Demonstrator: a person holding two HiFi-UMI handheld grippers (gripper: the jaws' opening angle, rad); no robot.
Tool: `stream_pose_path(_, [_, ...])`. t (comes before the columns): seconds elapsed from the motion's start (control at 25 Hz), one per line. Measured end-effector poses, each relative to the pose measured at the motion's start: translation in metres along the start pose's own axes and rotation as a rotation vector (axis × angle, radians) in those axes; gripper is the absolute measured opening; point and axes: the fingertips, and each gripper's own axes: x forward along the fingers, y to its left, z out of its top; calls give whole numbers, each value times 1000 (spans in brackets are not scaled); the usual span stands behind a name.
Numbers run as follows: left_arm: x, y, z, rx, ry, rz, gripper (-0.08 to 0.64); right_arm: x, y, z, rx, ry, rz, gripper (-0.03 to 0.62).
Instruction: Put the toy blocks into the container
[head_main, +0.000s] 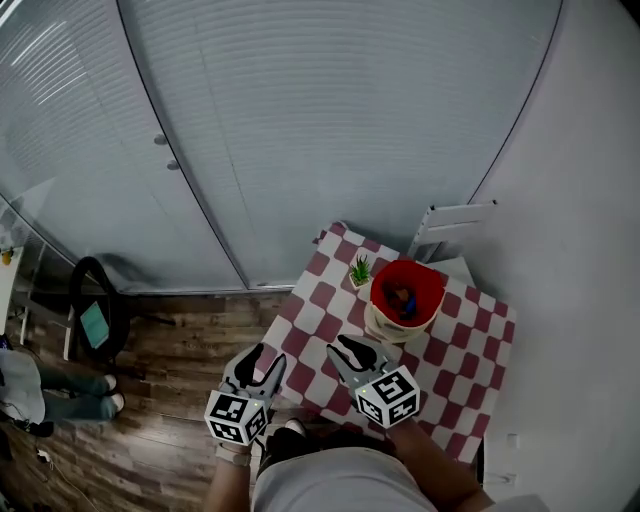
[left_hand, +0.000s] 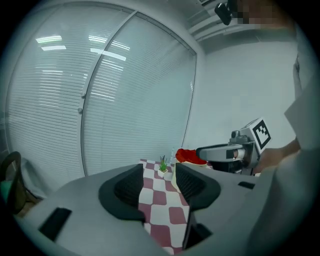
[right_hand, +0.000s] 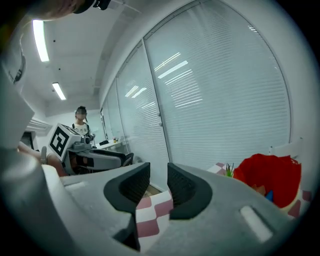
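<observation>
— Where is the red container (head_main: 432, 282) sitting?
— It is standing upright on the checkered tabletop (head_main: 318, 300), mouth facing up, with toy blocks (head_main: 402, 298) lying inside.
— And the left claw (left_hand: 159, 184) and right claw (right_hand: 159, 184)?
— Both are hovering near the tabletop's front edge, jaws narrowly parted, gripping nothing.

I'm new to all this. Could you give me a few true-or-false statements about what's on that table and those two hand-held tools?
The left tool is clamped shut. False: its jaws stand apart, empty.
The red container sits on the checkered tablecloth. True.
A small potted plant stands beside the container. True.
The right tool reaches inside the container. False: it is held short of it, open and empty.
</observation>
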Motion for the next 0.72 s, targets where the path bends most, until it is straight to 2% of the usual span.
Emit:
stream_pose_path(0.32, [-47, 8, 2, -4, -58, -5, 187, 11, 39, 18, -76, -24, 60, 94])
stream_pose_path(0.56, [-62, 21, 0, -21, -75, 0, 187, 14, 56, 19, -97, -32, 41, 94])
stream_pose_path(0.72, [-68, 27, -3, -32, -73, -23, 187, 17, 65, 17, -96, -34, 26, 94])
